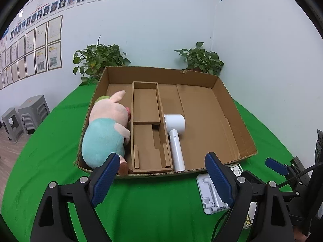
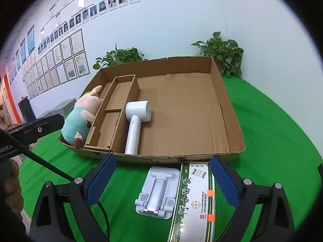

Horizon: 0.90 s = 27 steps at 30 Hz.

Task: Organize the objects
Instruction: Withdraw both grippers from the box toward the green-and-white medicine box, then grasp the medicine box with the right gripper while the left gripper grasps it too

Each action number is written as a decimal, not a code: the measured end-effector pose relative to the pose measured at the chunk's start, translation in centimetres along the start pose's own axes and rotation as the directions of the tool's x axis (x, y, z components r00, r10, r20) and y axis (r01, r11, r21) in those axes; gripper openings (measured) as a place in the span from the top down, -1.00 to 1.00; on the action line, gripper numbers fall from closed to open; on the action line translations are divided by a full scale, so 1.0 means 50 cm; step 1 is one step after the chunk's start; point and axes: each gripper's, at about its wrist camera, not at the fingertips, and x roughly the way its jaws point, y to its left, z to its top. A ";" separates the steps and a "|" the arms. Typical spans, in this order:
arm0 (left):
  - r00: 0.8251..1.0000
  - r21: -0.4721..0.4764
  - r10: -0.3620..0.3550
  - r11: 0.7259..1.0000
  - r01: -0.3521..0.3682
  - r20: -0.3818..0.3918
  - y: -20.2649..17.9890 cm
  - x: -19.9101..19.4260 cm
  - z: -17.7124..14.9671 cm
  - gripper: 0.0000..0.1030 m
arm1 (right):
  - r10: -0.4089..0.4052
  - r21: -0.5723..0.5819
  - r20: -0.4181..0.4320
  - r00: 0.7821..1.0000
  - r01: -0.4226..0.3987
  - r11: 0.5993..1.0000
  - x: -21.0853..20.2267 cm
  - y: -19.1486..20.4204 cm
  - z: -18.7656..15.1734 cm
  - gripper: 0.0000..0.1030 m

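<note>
A shallow cardboard box (image 1: 232, 119) (image 2: 228, 109) lies on the green table. In its left section lies a pink and teal plush pig (image 1: 105, 135) (image 2: 80, 119). A white hair dryer (image 1: 175, 139) (image 2: 135, 121) lies right of the inner cardboard divider (image 1: 145, 111) (image 2: 113, 109). A white folding phone stand (image 1: 210, 195) (image 2: 157, 191) and a white and green medicine box (image 2: 193, 199) lie on the cloth in front of the box. My left gripper (image 1: 163, 179) is open and empty before the box. My right gripper (image 2: 161, 181) is open and empty above the stand and medicine box.
Two potted plants (image 1: 99, 60) (image 1: 201, 58) stand behind the box against the wall. Grey stools (image 1: 26, 117) stand on the floor at the left. The right gripper shows at the right edge of the left wrist view (image 1: 282, 169).
</note>
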 end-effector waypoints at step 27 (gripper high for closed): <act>0.844 -0.042 -0.440 0.892 0.450 -0.308 -0.120 0.215 -0.062 -0.67 | 0.064 0.013 -0.230 0.971 -0.063 0.998 -0.034 -0.133 -0.203 -0.84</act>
